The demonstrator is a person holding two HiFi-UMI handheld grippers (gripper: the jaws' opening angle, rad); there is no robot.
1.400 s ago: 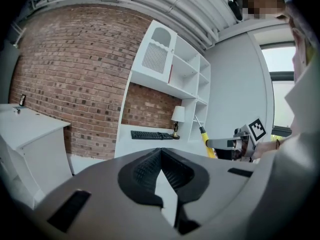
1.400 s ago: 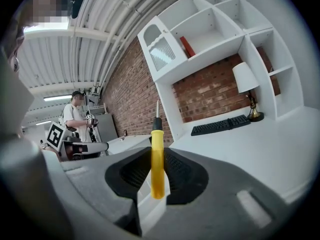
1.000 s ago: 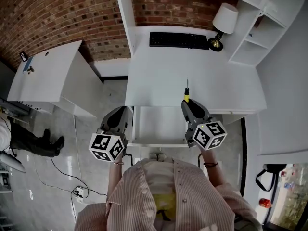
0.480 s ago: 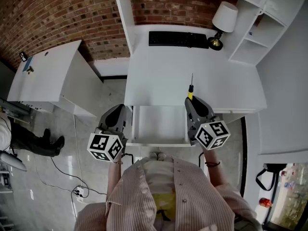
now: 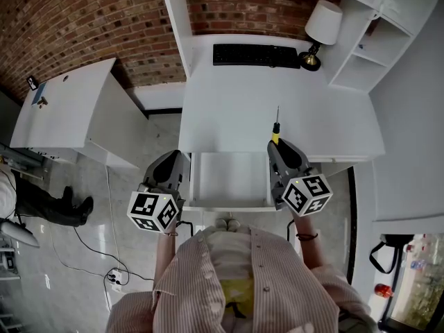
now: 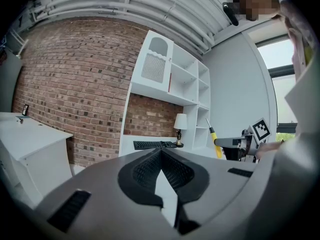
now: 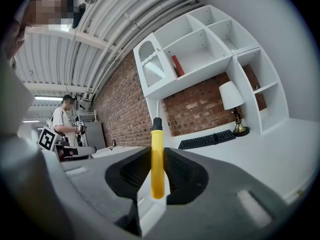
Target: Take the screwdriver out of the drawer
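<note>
Screwdriver, yellow-handled with a black collar, sits clamped by its handle between the jaws of the right tongs, its thin metal shaft sticking out past the tips over the front of the white table, clear of the open drawer below. The left tongs hang at the drawer's left side with jaws closed tip to tip on nothing. Each tongs carries a cube of black-and-white square markers, and farther back on the table stand a black keyboard and a white-shaded lamp.
</note>
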